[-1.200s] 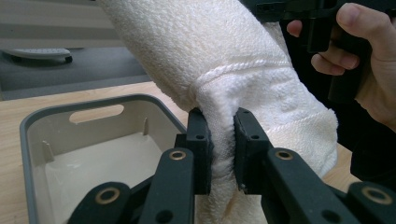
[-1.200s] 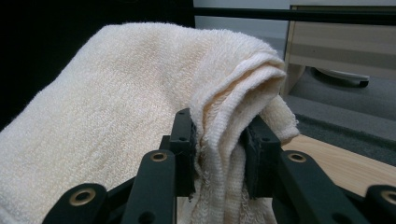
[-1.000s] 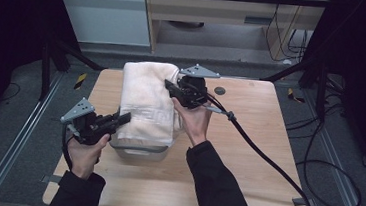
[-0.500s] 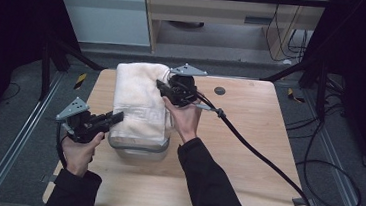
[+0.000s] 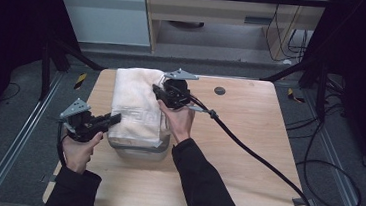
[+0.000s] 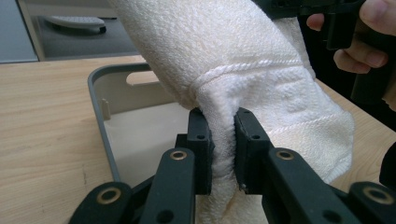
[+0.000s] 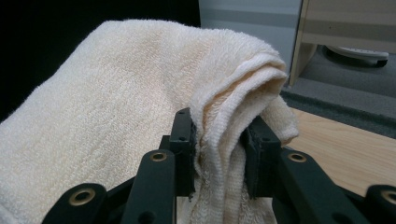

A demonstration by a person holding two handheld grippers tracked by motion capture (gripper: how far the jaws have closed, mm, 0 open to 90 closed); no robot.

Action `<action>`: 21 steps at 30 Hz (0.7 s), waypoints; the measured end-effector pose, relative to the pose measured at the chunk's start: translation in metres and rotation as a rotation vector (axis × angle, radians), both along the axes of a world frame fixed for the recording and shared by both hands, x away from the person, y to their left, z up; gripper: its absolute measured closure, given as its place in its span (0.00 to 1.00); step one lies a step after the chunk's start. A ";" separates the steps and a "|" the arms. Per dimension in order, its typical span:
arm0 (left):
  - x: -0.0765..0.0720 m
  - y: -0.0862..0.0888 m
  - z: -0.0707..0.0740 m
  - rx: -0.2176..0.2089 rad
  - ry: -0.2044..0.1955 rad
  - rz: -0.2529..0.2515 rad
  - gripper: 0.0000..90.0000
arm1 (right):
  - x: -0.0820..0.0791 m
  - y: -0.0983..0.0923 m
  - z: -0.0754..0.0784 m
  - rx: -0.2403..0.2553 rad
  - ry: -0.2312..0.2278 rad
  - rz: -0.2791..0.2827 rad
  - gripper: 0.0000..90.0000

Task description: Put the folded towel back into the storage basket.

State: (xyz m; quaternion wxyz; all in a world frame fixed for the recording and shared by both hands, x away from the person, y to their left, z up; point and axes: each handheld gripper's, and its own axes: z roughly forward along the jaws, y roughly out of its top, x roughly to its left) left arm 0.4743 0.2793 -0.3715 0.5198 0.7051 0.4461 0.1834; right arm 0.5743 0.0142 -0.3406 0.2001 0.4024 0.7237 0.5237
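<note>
We see a square light-wood table (image 5: 247, 154), and on its left half a folded cream terry towel (image 5: 135, 104) held draped over a shallow grey plastic bin (image 5: 139, 152) with a slotted handle in its wall. The towel's near end hangs over the bin's near rim; its far end lies toward the far table edge. The left gripper (image 5: 115, 119) pinches a bunched hem at the towel's near left side, jaws narrow on the cloth. The right gripper (image 5: 157, 90) clamps the folded far right edge, likewise narrow on fabric. We judge the towel lifted and positioned above the bin; lowering it inside and letting go remain.
</note>
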 end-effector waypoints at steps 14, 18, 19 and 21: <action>0.011 0.003 -0.019 0.043 0.061 0.015 0.86 | 0.008 0.010 -0.025 -0.040 0.040 -0.015 0.76; 0.014 0.002 -0.024 0.059 0.071 0.011 0.86 | 0.011 0.009 -0.033 -0.036 0.053 -0.017 0.76; 0.015 0.001 -0.025 0.062 0.074 0.011 0.86 | 0.011 0.009 -0.035 -0.034 0.062 -0.019 0.76; 0.016 0.000 -0.029 0.074 0.084 0.011 0.86 | 0.013 0.008 -0.039 -0.037 0.069 -0.022 0.76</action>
